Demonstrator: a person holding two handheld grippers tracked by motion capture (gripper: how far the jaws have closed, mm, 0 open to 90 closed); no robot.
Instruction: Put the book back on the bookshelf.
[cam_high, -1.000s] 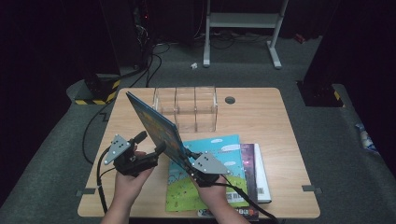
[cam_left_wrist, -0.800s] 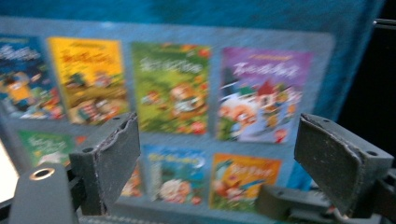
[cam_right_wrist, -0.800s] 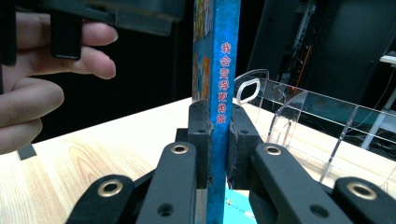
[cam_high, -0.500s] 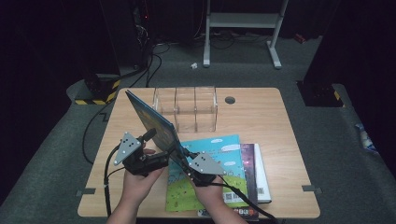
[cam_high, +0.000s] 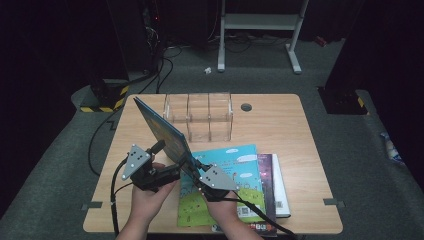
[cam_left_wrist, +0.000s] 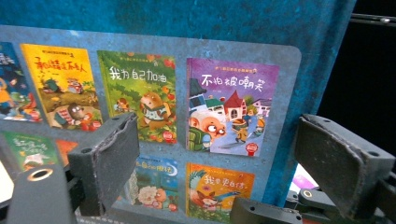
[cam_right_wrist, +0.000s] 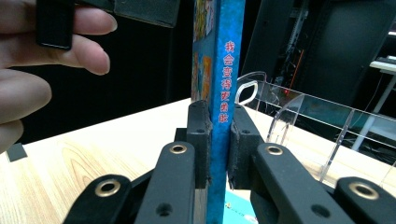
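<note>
The right gripper was clamped on the spine edge of a thin blue book, both pads pressed flat against its covers, so the book stood on edge above the table instead of lying with the others. That grip looked chosen to keep the book upright and slim, the way it would have to be to slide into a slot of the clear rack beyond it.

The left gripper faced the book's back cover (the one printed with small pictures of other titles) with its jaws spread wide. In its own view the pads stood apart in front of the cover without pinching it; whether one pad brushed the cover was hard to tell. It seemed placed there to steady the tall, floppy sheet while the right gripper carried the weight.

Below and to the right of the right gripper lay a green and blue picture book on top of a darker book, both flat and near the table's front edge. Ahead of both grippers the rack's dividers stood upright with open gaps between them, and the wood between the grippers and the rack was bare. The book's top corner leaned away to the left, toward the table's far left edge, so it probably needed squaring before it could enter a slot.
</note>
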